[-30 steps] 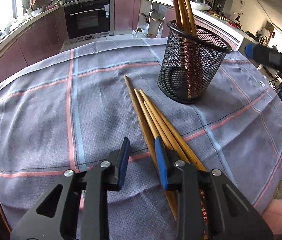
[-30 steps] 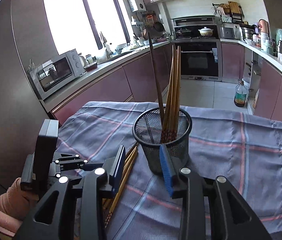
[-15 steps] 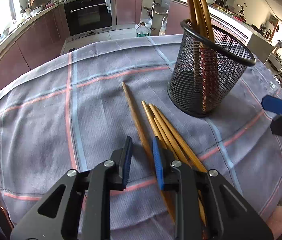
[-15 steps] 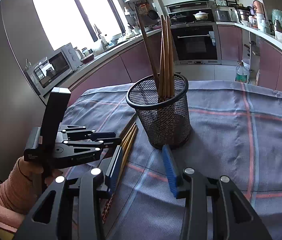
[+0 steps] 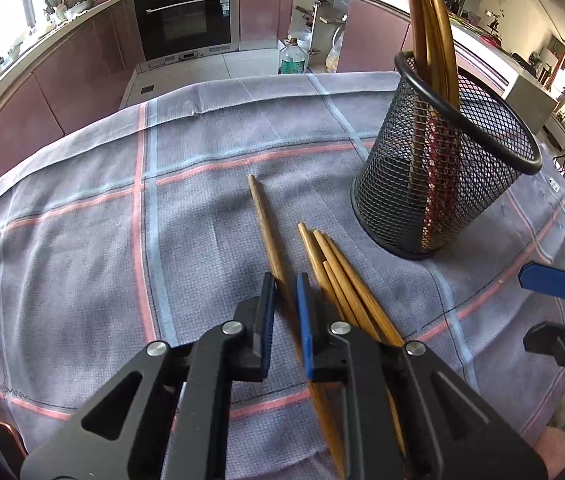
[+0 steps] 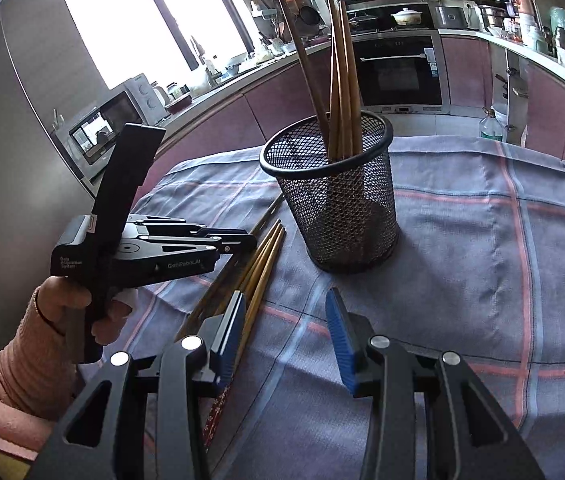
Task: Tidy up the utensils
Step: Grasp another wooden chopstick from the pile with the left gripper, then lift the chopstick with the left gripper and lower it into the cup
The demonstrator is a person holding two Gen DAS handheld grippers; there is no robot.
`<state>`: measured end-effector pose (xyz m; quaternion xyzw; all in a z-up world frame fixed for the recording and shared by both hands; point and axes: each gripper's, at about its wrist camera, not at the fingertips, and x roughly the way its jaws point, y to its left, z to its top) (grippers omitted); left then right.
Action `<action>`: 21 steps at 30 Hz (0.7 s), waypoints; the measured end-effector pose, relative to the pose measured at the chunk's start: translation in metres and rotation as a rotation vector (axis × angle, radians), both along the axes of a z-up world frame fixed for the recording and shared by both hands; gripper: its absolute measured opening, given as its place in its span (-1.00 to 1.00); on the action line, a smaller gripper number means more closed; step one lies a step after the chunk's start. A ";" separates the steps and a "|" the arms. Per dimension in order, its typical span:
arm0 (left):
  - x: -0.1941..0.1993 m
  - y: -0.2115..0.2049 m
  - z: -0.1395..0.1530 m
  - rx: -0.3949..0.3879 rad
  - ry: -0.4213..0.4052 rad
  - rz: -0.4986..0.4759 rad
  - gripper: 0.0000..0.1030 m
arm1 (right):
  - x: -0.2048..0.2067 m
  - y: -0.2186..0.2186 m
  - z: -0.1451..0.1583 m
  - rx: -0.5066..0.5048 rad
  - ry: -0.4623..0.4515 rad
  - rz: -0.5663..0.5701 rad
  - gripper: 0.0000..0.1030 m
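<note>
The left gripper (image 5: 284, 312) has narrowed its fingers around one chopstick (image 5: 266, 220) beside the basket (image 5: 442, 184); the right gripper (image 6: 286, 336) waits wide open over free cloth (image 5: 82, 240).

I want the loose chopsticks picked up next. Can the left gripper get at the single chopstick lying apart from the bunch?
Probably yes. The left gripper already has its fingers on either side of that single chopstick, and nothing lies over it. The bunch sits just to its right, and the mesh cup stands clear.
</note>
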<state>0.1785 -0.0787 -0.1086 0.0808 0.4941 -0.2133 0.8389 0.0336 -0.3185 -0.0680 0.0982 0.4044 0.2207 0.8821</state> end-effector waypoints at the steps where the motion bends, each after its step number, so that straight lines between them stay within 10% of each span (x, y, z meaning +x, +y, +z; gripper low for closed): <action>1: 0.001 0.001 0.000 -0.004 0.002 0.006 -0.79 | 0.000 0.000 -0.001 0.000 0.000 -0.001 -0.24; 21: -0.043 0.045 0.088 -0.305 -0.142 0.042 -0.86 | -0.004 -0.004 -0.007 0.024 0.007 -0.006 -0.23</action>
